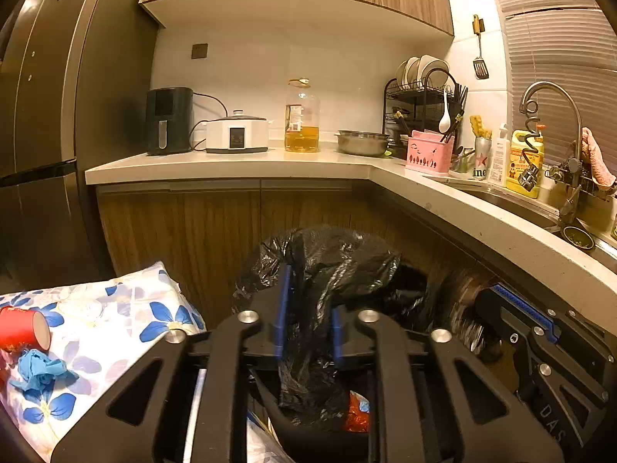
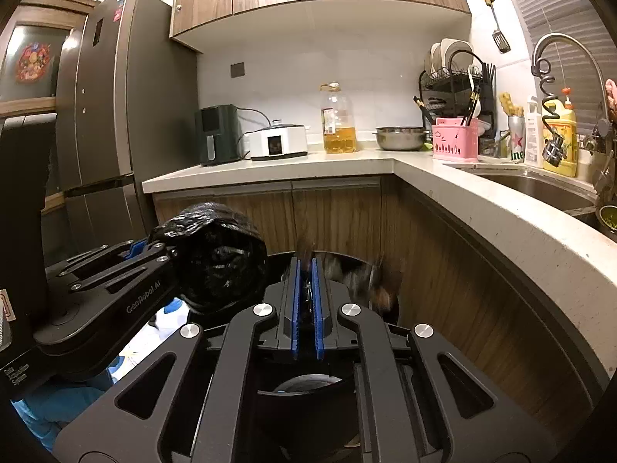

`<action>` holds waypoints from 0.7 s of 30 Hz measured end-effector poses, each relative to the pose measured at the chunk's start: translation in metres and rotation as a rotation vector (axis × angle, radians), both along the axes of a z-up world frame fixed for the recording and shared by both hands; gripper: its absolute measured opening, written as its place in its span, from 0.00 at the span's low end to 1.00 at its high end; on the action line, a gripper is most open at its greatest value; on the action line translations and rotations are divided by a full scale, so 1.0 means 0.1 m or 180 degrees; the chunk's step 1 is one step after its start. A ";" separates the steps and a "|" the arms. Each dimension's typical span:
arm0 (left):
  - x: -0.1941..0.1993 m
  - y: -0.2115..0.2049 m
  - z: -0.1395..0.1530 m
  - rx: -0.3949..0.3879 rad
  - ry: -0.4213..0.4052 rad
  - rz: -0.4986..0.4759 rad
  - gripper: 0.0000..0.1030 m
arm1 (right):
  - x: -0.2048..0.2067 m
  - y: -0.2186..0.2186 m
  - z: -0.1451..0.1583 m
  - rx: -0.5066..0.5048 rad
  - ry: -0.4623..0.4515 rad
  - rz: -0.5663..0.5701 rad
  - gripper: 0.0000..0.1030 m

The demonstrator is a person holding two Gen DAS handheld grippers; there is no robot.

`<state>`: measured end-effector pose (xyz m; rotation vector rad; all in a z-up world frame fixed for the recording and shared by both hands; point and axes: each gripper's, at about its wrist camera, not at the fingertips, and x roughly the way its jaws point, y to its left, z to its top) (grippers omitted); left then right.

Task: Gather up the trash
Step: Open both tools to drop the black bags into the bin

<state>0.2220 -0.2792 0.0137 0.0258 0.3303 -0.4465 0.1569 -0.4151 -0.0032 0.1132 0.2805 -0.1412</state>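
Black plastic film, crinkled, is noted at the centre: a trash bag (image 1: 327,270) bunched up low in front of the wooden cabinet doors (image 1: 216,223). The left gripper (image 1: 308,324) is seen with its blue-padded fingers (image 1: 283,308) parted a little, a fold of the bag hanging between them; firm pressure from the pads cannot be confirmed. The right gripper (image 2: 306,301) is closed almost fully on a thin edge of dark material, judged to be the other side of the bag mouth, though blur hides the detail.

Step in hand, as judged: the bag mouth is being held open or gathered. It is best done with the two edges kept apart and level, film pinched well inside the pads, and no sharp pull, since thin film tears. Something red and shiny (image 1: 356,413) is visible low inside.

Loose trash waits at the left on a flowered cloth (image 1: 115,328): a red paper cup (image 1: 23,332) on its side and a crumpled blue wad (image 1: 38,370) just beside it.

Room: a dim kitchen corner. On the pale L-shaped counter (image 1: 231,162) stand an air fryer (image 1: 167,119), a white cooker (image 1: 237,135), an oil bottle (image 1: 302,115), a steel bowl (image 1: 362,142) and a dish rack (image 1: 424,96); a sink (image 2: 540,189) lies to the right, a fridge (image 1: 46,115) to the left.
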 end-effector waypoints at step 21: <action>0.04 0.05 -0.09 0.0107 0.0099 0.0067 0.75 | -0.20 -0.09 -0.02 0.0110 -0.0043 -0.0186 0.58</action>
